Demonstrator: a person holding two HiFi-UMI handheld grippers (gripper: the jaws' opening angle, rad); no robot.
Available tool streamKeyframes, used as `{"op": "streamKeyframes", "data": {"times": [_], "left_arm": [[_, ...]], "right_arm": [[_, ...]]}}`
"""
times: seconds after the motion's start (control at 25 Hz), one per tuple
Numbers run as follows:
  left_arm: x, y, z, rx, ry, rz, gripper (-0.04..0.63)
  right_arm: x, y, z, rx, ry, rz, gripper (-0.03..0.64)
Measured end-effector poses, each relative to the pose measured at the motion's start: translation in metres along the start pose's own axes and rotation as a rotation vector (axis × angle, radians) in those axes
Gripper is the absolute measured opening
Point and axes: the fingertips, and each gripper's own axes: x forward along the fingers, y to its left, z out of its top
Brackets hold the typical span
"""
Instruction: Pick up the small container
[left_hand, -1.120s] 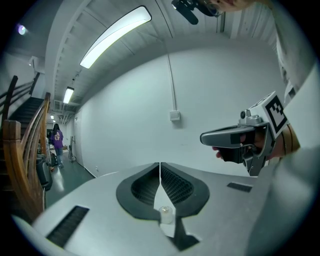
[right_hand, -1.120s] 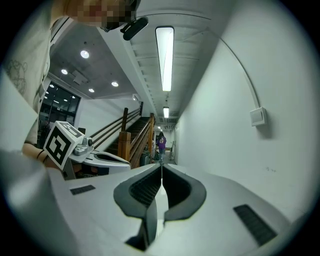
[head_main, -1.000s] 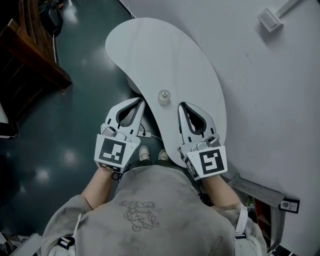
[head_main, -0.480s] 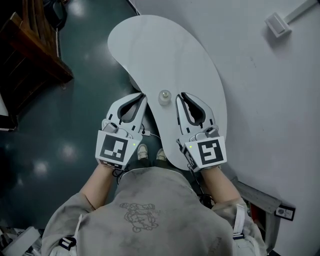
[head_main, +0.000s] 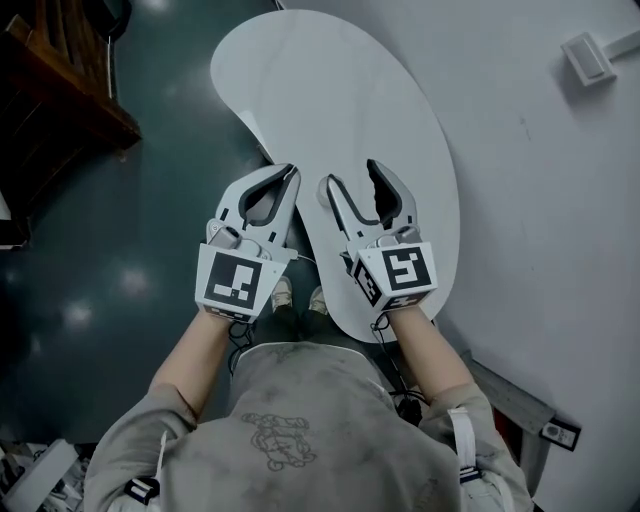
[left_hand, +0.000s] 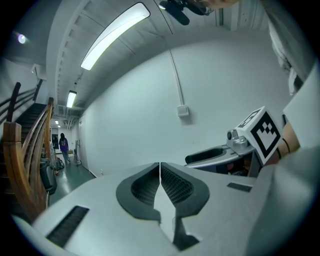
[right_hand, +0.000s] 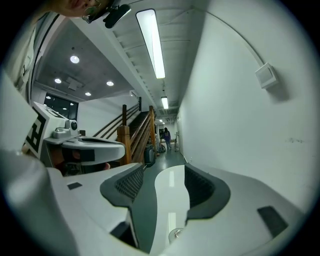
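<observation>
The small container (right_hand: 175, 234), a little round clear thing with a pale lid, shows at the bottom of the right gripper view, low between the jaws near their base. In the head view the right gripper's fingers hide most of it. My right gripper (head_main: 352, 176) hovers over the white kidney-shaped table (head_main: 330, 90). Its jaws are opening, and the pads (right_hand: 131, 184) stand clear of the container. My left gripper (head_main: 290, 172) is shut and empty, just off the table's left edge, beside the right one.
A dark wooden stair railing (head_main: 60, 90) stands at the far left over the dark green floor (head_main: 120, 260). The white wall (head_main: 560, 200) carries a small box (head_main: 590, 55) on the right. The person's shoes (head_main: 285, 295) show below the table edge.
The right gripper's jaws have gone from shut to apart, and it has moved left and forward so that the container now lies between them. The left gripper stays shut beside it.
</observation>
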Motion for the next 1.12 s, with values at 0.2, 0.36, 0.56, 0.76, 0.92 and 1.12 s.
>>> {"op": "streamKeyframes", "data": {"times": [0.2,0.36,0.56,0.76,0.92,1.12], "left_arm": [[0.021,0.013,-0.026,-0.01,0.007,0.009,0.021],[0.031,0.021,-0.052,0.003,0.043,0.012,0.021],[0.047,0.022,-0.086,-0.021,0.067,0.002,0.021],[0.061,0.021,-0.122,-0.04,0.112,-0.003,0.021],[0.071,0.015,-0.148,-0.053,0.145,-0.013,0.021],[0.081,0.007,-0.177,-0.058,0.165,-0.026,0.021]], "right_arm": [[0.028,-0.008,-0.036,-0.018,0.043,0.006,0.273],[0.046,-0.013,-0.072,-0.007,0.087,0.006,0.292],[0.065,-0.035,-0.122,0.012,0.118,-0.048,0.316],[0.079,-0.041,-0.175,0.025,0.214,-0.032,0.324],[0.087,-0.05,-0.206,0.057,0.248,-0.051,0.339],[0.095,-0.055,-0.247,0.101,0.325,-0.052,0.354]]}}
